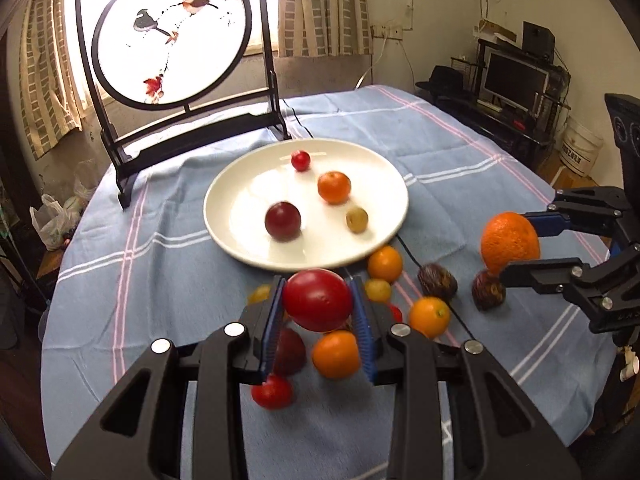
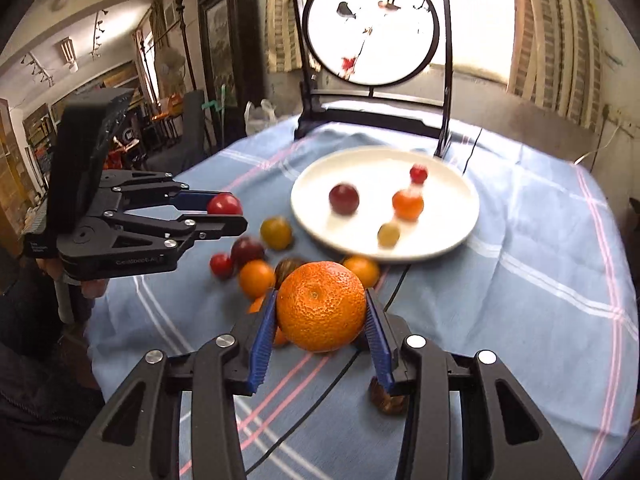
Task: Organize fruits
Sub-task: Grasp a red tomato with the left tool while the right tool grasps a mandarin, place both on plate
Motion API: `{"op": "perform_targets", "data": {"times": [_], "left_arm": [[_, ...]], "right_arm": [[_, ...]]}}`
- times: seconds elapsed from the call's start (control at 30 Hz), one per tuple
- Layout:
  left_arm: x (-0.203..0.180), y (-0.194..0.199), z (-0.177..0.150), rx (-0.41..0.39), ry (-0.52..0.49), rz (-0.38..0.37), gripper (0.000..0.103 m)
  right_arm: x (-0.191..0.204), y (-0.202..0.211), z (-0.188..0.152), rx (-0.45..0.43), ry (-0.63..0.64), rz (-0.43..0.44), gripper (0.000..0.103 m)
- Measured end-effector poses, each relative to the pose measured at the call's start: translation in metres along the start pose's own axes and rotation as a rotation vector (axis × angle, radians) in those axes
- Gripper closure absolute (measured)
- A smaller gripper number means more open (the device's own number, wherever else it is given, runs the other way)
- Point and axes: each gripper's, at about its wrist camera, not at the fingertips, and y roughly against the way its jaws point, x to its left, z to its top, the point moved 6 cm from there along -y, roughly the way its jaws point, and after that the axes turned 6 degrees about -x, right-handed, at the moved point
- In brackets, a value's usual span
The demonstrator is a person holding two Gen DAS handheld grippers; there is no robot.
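A white plate on the blue cloth holds several fruits: a dark red plum, a small orange, a small red tomato and a yellow-green fruit. My left gripper is shut on a red tomato, held above the cloth just in front of the plate. My right gripper is shut on a large orange, held right of the loose fruit pile. The plate also shows in the right wrist view.
Loose fruits lie on the cloth in front of the plate: small oranges, red tomatoes, yellow fruits, dark brown ones. A black-framed round bird screen stands behind the plate. A black cable crosses the cloth.
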Motion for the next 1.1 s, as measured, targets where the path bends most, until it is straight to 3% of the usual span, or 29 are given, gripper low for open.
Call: {"op": "perform_targets", "data": {"times": [0.17, 0.37, 0.7, 1.1], "left_arm": [[0.02, -0.025, 0.041, -0.02, 0.028, 0.065, 0.071], [0.035, -0.067, 0.061, 0.01, 0.024, 0.127, 0.071], [0.065, -0.134, 0.054, 0.115, 0.063, 0.179, 0.071], [0.074, -0.162, 0.05, 0.168, 0.082, 0.201, 0.07]], "right_arm": [[-0.023, -0.012, 0.04, -0.06, -0.015, -0.02, 0.061], [-0.045, -0.05, 0.073, -0.06, -0.035, -0.025, 0.06], [-0.062, -0.119, 0.087, 0.021, -0.051, -0.035, 0.06], [-0.073, -0.166, 0.089, 0.089, -0.055, -0.061, 0.06]]}}
